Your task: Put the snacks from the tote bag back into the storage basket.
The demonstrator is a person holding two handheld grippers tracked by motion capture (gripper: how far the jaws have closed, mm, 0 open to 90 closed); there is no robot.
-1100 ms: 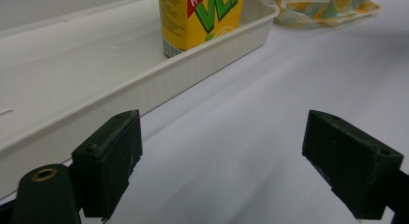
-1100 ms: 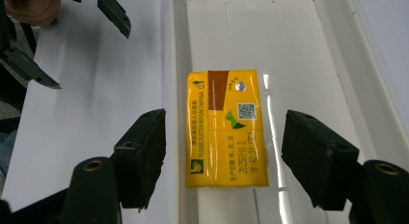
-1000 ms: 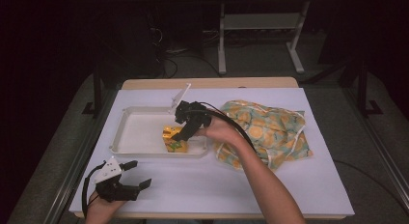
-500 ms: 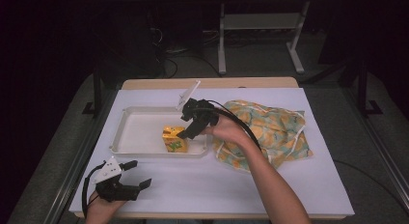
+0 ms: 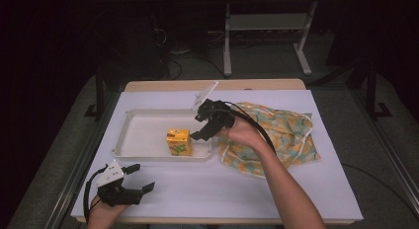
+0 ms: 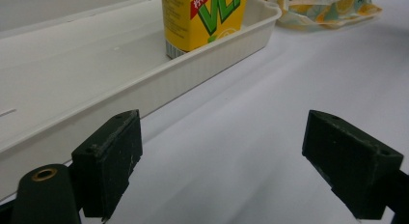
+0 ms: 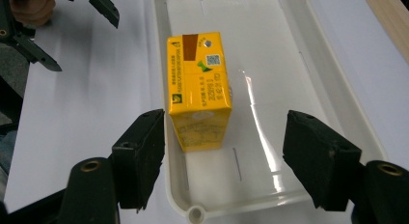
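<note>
Both grippers open, R gripper (image 5: 197, 133) clear of carton (image 5: 178, 141)

A soft cloth bag with yellow and orange patterns (image 5: 276, 135) lies flat on the white table (image 5: 222, 189), right of the tray.

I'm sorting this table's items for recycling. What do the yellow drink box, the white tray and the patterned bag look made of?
Yellow drink box: looks like coated paperboard, with sharp folded edges, smooth printed faces and a foil straw spot on top.
White tray: probably thin moulded plastic, glossy with a streak of glare, ribbed outer wall.
Patterned bag: seems soft cloth, rumpled and matte, though coated fabric can't be ruled out.
</note>
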